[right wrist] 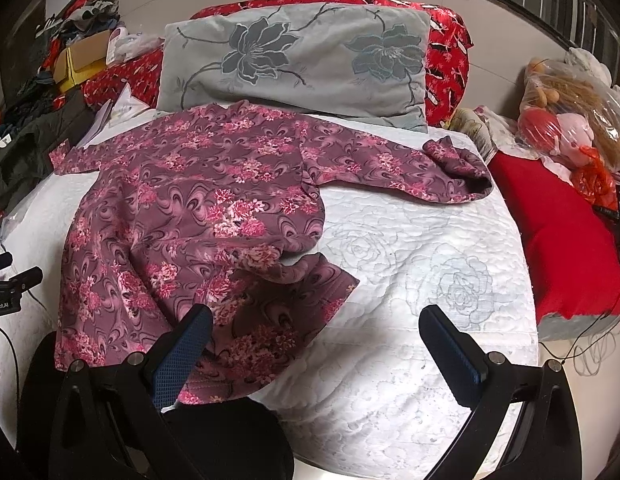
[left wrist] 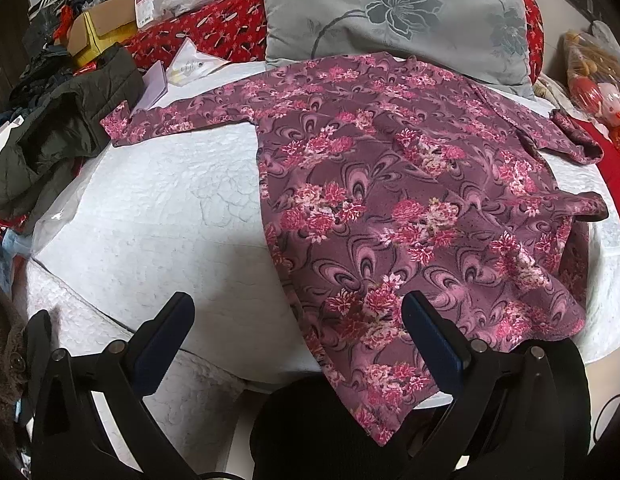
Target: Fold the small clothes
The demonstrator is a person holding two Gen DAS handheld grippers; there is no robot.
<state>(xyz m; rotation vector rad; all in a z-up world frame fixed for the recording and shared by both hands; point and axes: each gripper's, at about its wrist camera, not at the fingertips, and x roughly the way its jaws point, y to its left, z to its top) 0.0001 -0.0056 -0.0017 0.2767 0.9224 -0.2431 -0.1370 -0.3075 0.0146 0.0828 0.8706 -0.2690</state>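
Observation:
A purple long-sleeved top with pink flowers (left wrist: 409,200) lies spread on the white quilted bed (left wrist: 158,208), collar toward the pillow, hem hanging over the near edge. It also shows in the right wrist view (right wrist: 190,220), with the hem rumpled and the right sleeve (right wrist: 449,168) stretched out. My left gripper (left wrist: 298,312) is open and empty above the hem's left edge. My right gripper (right wrist: 315,324) is open and empty above the hem's right corner. The left gripper's tip shows at the left edge of the right wrist view (right wrist: 14,276).
A grey flowered pillow (left wrist: 389,20) leans on a red bolster (right wrist: 445,60) at the head. A dark jacket (left wrist: 62,128), papers (left wrist: 190,64) and a cardboard box (left wrist: 102,24) lie left. A red cushion (right wrist: 557,240) and bagged dolls (right wrist: 569,120) lie right.

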